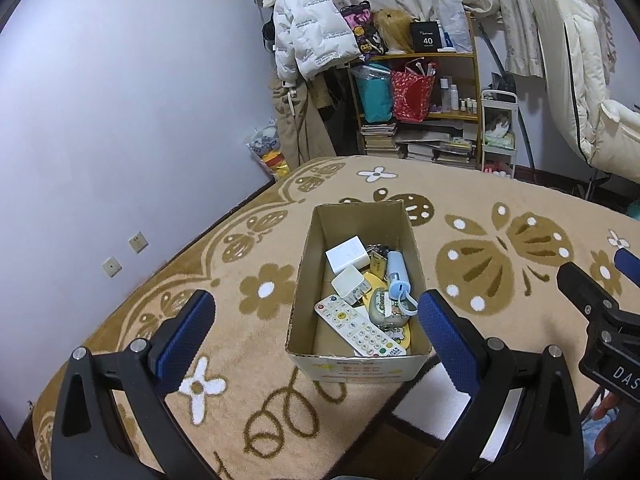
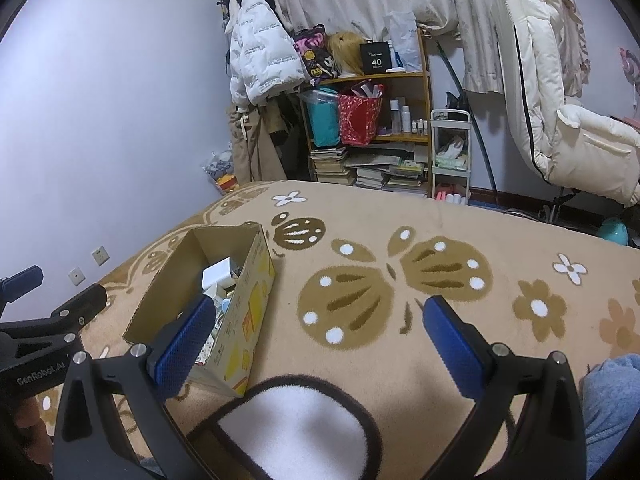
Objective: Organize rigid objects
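Blue-padded fingers of left gripper and right gripper spread wide, holding nothing, above brown cardboard box.

A cardboard box sits open at the centre of the frame on a tan blanket patterned with butterflies and flowers. Inside it lie a white remote, two white chargers, a pale blue tube and a small grey case. The left gripper hangs above with its blue-padded fingers spread wide, holding nothing. The right gripper juts in at the right edge.
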The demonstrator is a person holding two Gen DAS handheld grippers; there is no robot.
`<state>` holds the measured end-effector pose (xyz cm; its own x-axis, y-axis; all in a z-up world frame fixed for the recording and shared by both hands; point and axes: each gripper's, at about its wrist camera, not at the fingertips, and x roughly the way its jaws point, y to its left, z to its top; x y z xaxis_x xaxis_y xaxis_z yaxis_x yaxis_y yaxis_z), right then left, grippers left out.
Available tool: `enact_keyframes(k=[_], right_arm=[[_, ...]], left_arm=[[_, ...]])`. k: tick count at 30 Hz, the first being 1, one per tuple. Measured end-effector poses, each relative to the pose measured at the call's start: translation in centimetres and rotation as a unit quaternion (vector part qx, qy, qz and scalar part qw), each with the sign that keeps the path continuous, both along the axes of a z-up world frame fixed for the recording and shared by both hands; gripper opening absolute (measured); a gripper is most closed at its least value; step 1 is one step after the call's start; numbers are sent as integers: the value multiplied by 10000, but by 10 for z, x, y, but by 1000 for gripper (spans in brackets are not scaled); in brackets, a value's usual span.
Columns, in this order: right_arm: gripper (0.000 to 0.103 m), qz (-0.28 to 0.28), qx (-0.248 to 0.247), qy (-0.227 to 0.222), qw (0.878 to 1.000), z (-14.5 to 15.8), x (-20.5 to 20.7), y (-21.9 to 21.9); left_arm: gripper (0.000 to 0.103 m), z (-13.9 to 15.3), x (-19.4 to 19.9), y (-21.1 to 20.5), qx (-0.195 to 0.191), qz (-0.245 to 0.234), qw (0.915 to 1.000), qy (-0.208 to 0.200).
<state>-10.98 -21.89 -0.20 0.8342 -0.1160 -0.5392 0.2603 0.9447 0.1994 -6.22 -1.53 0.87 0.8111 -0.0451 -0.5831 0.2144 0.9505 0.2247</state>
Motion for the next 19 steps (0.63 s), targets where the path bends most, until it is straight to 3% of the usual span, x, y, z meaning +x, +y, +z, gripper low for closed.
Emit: enact_keyframes(k=[19], right_arm=[[103,-91,119,0,9999,-1,-3,-11]], left_arm=[[101,-3,3,3,-43,122,9999,91]])
